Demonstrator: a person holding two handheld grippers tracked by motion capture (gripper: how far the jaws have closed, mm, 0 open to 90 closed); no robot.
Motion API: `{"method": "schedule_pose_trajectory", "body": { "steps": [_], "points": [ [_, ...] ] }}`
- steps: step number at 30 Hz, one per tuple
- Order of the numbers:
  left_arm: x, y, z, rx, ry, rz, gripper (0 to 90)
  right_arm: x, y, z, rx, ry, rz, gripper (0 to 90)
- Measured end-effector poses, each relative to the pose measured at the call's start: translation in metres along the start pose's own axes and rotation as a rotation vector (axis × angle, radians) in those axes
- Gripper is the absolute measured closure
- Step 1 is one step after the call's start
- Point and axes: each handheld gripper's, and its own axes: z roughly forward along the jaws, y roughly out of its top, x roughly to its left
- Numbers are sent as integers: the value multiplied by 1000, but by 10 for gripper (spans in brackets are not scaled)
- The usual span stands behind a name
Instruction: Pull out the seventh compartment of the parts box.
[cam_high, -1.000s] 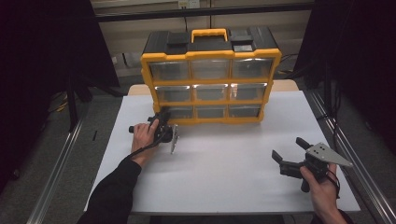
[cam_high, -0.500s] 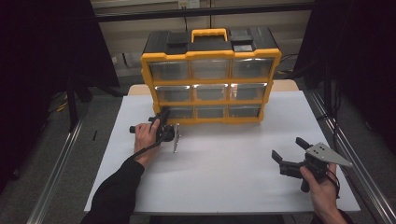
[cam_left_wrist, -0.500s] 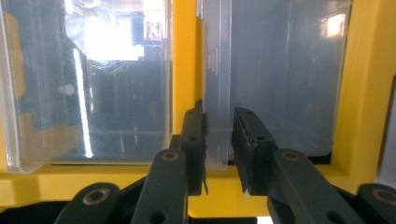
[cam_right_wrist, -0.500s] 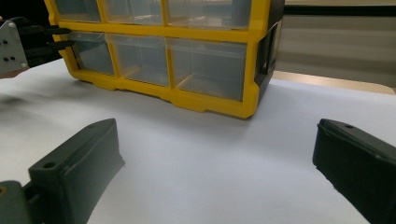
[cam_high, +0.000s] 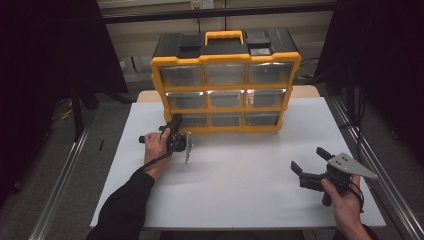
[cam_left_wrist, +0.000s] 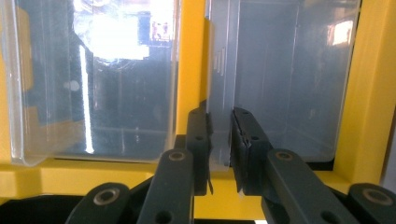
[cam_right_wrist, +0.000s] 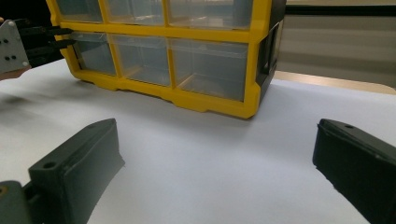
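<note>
Closely, we pinched our left gripper (cam_left_wrist: 219, 154) on the clear drawer (cam_left_wrist: 275, 88) at the cabinet's (cam_high: 226, 82) seven o'clock corner; our right gripper (cam_high: 309, 165) gaped.

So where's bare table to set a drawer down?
Bare white table runs from the organizer front to the near edge, between the left hand-held gripper and the right hand-held gripper. It is crowded at the organizer's bottom-left drawer, where the left one grips.

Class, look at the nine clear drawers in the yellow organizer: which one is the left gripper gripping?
The bottom-left drawer. The left gripper has its jaws pinched on that drawer's front edge; the other eight drawers have no gripper touching them, and the right gripper rests open, well away.
</note>
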Motion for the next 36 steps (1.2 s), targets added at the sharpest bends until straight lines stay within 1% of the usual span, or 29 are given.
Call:
{"method": "schedule_pose_trajectory", "body": {
  "steps": [1,2,3,4,5,6,7,8,9,10,11,15,17,18,19,20,21,24,25,26,27,28,29,31,32,33,34,35,36],
  "points": [
    [-2,-1,0,-17,17,-35,786,0,0,0,0,0,-1,4],
    [-2,-1,0,-17,17,-35,786,0,0,0,0,0,-1,4],
    [2,0,-3,30,-4,27,786,0,0,0,-1,-1,-1,4],
    [5,1,-5,47,-28,52,786,0,0,0,0,-3,0,2],
    [3,0,-6,10,24,23,785,0,0,-1,-1,-3,7,3],
    [3,0,-6,10,24,23,783,0,0,-1,-1,-3,7,3],
    [6,0,-8,35,19,58,783,0,0,-1,-1,-3,7,3],
    [2,0,-5,-13,15,-1,783,0,0,-1,-1,-2,7,3],
    [1,0,-4,-27,15,-18,784,0,0,0,-4,-4,4,3],
    [2,-1,-7,12,5,14,784,0,0,0,-2,0,4,3],
    [4,-1,-6,1,-8,29,784,0,0,0,-2,0,4,3],
    [4,0,-10,25,-3,27,781,0,0,0,-2,-4,6,3],
    [4,0,-10,1,2,19,780,0,0,0,-3,-4,6,3],
    [4,-1,-11,6,4,15,780,0,0,0,-6,-4,5,3],
    [4,-1,-12,13,-4,20,779,0,0,0,-3,-3,2,2],
    [3,-1,-12,-8,-8,0,779,1,0,1,-5,-5,1,2],
    [4,-1,-13,-1,-15,13,779,1,1,1,-4,-4,-1,2],
    [4,-1,-15,-4,6,5,779,1,1,1,-2,-2,1,2],
    [4,-2,-15,-16,3,0,779,1,1,1,-1,-3,1,2],
    [4,-2,-16,-14,2,1,779,1,0,1,-3,-6,-3,2],
    [3,-2,-17,-14,29,-14,779,1,0,1,-5,-9,-2,2],
    [0,-3,-16,-39,37,-55,780,0,0,0,-3,-7,-2,2],
    [-2,-3,-13,-84,0,-98,780,0,0,0,-3,-8,-2,2],
    [-2,-3,-15,-70,13,-86,780,0,0,0,-4,-9,1,2],
    [-5,-3,-14,-91,22,-132,780,0,0,0,-3,-9,-1,2],
    [-4,-2,-15,-100,34,-128,780,1,0,0,-2,-8,0,2],
    [-3,-3,-17,-77,24,-113,779,1,0,0,-2,-8,-1,2],
    [-3,-2,-17,-80,18,-106,779,1,0,0,-5,-9,1,2],
    [-4,-2,-18,-76,26,-119,779,1,0,0,-3,-8,0,2]
  ]
}}
